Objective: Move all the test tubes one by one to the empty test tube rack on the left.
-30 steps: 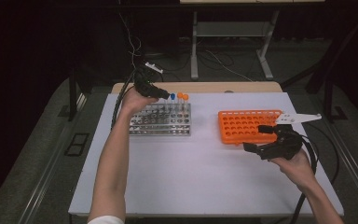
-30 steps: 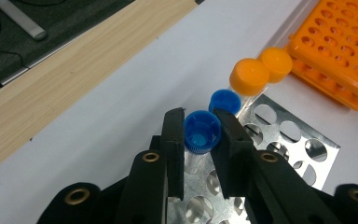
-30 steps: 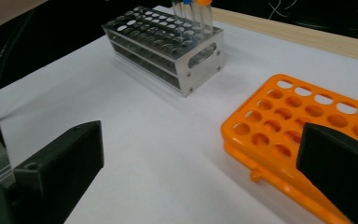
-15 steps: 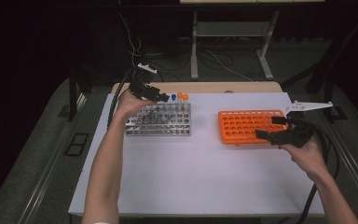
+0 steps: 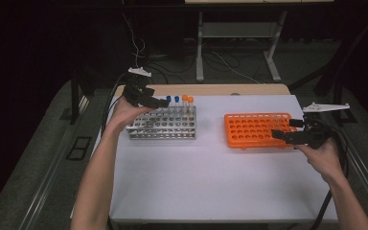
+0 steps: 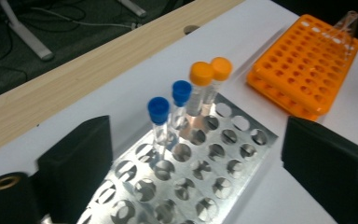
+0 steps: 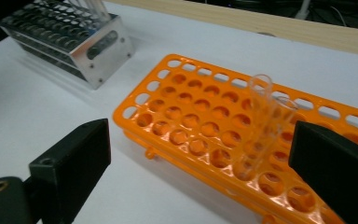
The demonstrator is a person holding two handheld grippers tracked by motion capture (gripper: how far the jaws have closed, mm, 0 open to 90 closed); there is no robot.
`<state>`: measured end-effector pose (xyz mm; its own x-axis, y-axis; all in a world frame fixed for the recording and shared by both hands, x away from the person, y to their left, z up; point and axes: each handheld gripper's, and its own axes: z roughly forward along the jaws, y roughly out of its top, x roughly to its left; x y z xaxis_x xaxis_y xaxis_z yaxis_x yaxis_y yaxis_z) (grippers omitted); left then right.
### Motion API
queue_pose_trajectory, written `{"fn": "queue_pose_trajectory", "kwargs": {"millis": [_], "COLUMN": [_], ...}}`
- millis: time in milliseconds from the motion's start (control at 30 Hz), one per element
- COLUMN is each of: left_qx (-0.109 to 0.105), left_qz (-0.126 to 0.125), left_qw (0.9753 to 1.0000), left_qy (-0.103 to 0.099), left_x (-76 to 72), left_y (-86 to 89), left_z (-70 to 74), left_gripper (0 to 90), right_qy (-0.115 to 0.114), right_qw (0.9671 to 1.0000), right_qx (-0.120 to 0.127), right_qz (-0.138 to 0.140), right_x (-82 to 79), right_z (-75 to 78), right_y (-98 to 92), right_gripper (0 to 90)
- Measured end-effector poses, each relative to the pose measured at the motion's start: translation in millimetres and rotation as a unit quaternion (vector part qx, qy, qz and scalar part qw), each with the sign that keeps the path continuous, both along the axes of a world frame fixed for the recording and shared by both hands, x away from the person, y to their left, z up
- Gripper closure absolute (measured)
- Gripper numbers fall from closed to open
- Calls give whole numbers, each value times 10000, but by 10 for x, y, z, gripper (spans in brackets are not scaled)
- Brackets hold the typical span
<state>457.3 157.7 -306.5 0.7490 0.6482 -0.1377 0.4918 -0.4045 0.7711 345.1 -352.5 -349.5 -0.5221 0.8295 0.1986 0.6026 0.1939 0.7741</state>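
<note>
Four capped tubes stand upright in the far row of the metal rack [image 5: 163,123], two with blue caps [image 6: 170,100] and two with orange caps [image 6: 210,71], their long axes vertical and caps up; the left gripper view makes the colours and the empty round wells plain, where the high view shows them as small dots. That same view has the left claw [image 6: 205,172] spread wide, holding nothing, its jaws either side of the rack's near rows, short of the tubes. From above, the left claw [image 5: 148,100] hangs over the rack's far left corner. The right gripper view shows what the high view barely hints at: clear uncapped tubes [image 7: 261,126], seemingly two, though the glass is hard to separate, standing in the orange rack [image 7: 200,116] and leaning slightly, open mouths up. The right claw [image 7: 205,172] is likewise wide open and empty, near that rack's edge; from above the right claw [image 5: 292,134] sits just beside the orange rack's right end. Both racks lie lengthwise across the white bench [image 5: 211,182], well apart, the metal one at left.
</note>
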Motion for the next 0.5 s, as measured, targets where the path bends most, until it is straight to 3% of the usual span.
{"fn": "queue_pose_trajectory", "kwargs": {"millis": [67, 267, 500], "left_qx": [19, -32, -151], "left_qz": [-10, -71, -176], "left_qw": [10000, 9999, 9993], "left_qy": [4, -140, -302], "left_x": [-77, -333, -646], "left_y": [-2, 19, 43], "left_z": [16, 57, 30], "left_gripper": [0, 0, 0], "right_qy": [16, 130, 211], "right_qw": [10000, 9994, 9985], "right_qx": [-37, -162, -237], "right_qz": [-59, -270, -455], "right_x": [31, 134, 216], "right_z": [-25, -126, -244], "right_y": [-20, -68, -104], "right_gripper": [129, 164, 296]}}
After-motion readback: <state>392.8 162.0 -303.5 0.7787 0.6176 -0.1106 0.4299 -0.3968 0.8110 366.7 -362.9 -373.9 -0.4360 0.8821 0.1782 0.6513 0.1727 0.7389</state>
